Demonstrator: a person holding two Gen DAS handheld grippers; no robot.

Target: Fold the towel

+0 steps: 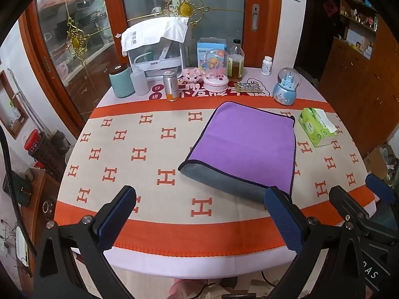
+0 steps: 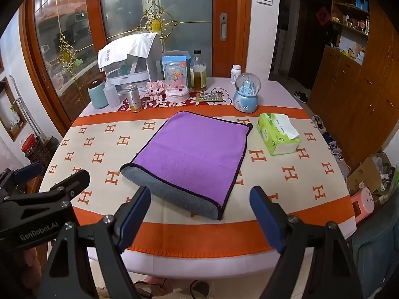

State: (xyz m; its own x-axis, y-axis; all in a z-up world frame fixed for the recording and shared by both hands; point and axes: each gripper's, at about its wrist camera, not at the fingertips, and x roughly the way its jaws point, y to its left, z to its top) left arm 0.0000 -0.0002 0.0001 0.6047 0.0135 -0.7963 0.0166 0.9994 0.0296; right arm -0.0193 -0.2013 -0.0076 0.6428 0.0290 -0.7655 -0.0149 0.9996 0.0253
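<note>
Both grippers, left gripper and right gripper, are held spread apart, empty, off the table's near edge; at twelve o'clock the towel lies folded, grey underside exposed, seemingly released.

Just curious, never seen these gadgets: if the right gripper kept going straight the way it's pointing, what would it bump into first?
Most likely the purple towel: the right gripper is open, and its line meets the towel's grey folded near edge first. Depth is hard to judge.
</note>
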